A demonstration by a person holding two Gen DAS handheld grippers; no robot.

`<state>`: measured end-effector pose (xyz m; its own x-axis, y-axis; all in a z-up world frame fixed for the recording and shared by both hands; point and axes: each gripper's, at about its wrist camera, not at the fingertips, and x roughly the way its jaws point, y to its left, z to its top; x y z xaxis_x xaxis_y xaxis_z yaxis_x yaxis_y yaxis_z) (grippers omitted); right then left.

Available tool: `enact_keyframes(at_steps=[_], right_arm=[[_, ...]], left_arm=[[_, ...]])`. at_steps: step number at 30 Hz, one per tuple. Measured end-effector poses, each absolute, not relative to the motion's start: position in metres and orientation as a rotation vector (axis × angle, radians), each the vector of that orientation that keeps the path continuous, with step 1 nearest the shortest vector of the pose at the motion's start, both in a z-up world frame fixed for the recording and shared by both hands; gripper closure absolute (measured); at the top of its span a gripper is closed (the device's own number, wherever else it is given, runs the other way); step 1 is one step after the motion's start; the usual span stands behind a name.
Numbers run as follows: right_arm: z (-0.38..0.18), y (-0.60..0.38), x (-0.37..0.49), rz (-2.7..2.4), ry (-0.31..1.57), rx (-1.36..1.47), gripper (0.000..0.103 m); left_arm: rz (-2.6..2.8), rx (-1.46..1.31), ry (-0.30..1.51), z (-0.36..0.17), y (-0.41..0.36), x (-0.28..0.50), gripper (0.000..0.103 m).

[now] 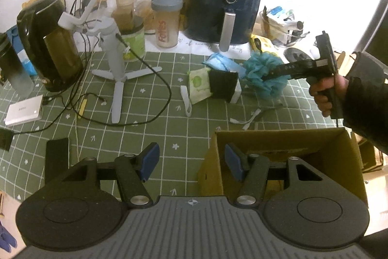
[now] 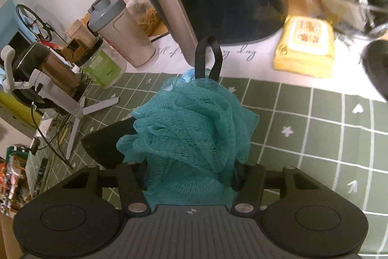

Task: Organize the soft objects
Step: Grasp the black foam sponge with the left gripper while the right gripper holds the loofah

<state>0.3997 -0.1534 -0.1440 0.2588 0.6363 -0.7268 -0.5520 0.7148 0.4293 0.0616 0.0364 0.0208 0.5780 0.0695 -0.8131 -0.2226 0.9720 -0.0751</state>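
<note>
A teal mesh bath pouf (image 2: 191,128) fills the space between my right gripper's (image 2: 191,171) fingers, which are shut on it; its black loop (image 2: 208,57) sticks up at the far end. In the left wrist view the pouf (image 1: 264,74) is held just over the green grid mat by the right gripper (image 1: 278,72). A green-and-white soft pack (image 1: 200,86), a black cloth (image 1: 223,85) and a blue cloth (image 1: 223,61) lie beside it. My left gripper (image 1: 191,162) is open and empty, its right finger over the edge of an open cardboard box (image 1: 286,152).
A dark air fryer (image 1: 225,6), a shaker bottle (image 1: 167,21), a kettle (image 1: 51,40), a white tripod stand (image 1: 116,64) with cables, and a yellow wipes pack (image 2: 305,47) crowd the back. A white power bank (image 1: 23,111) lies at left.
</note>
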Motion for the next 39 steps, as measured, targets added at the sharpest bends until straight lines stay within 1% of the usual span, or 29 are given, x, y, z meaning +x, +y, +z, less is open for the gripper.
enact_keyframes(at_steps=[11,27,36,38,39], right_arm=[[-0.113,-0.169,0.363,0.762,0.927,-0.016,0.044],[-0.068,-0.222,0.307,0.675,0.833,0.058,0.044],[-0.058,-0.251,0.279,0.594,0.819,0.077,0.044],[-0.058,-0.255,0.273,0.572,0.820,0.084,0.044],[-0.057,-0.257,0.270,0.563,0.819,0.087,0.044]], left_arm=[[0.124,-0.122,0.897,0.027,0.038,0.078,0.044],[0.007,0.001,0.874,0.024,0.036,0.134,0.044],[-0.034,0.058,0.907,0.010,0.029,0.173,0.044],[-0.043,0.067,0.907,0.007,0.027,0.181,0.043],[-0.046,0.067,0.908,0.006,0.026,0.186,0.038]])
